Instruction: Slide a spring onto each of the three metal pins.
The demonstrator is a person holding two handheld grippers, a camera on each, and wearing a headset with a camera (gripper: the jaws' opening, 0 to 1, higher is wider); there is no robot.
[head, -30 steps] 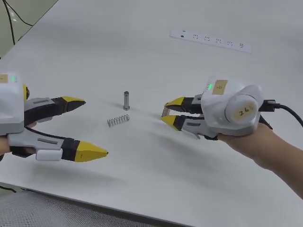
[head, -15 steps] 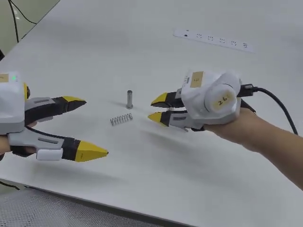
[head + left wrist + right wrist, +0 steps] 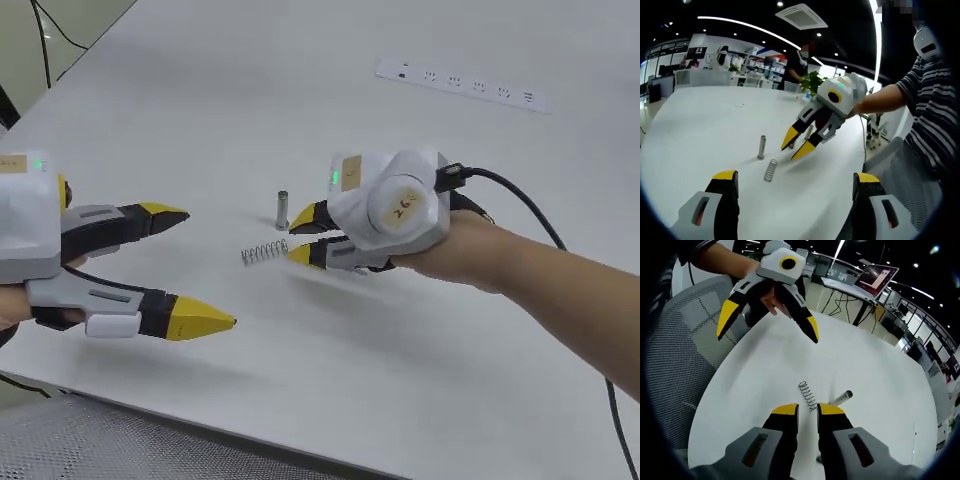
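A short metal pin stands upright on the white table, with a loose spring lying just in front of it. My right gripper hovers directly right of both, tips level with the spring, jaws a narrow gap apart and nothing between them. In the right gripper view the spring and pin lie just past its tips. My left gripper stays wide open well to the left. From the left gripper view, the spring and pin sit ahead, the right gripper beside them.
A white power strip lies at the far side of the table. The table's near edge runs below the left gripper, with a grey mesh chair beneath it. A black cable trails from the right gripper.
My right gripper has travelled left across the table, from well right of the pin to right beside the pin and spring. The left gripper has held its place, still open.
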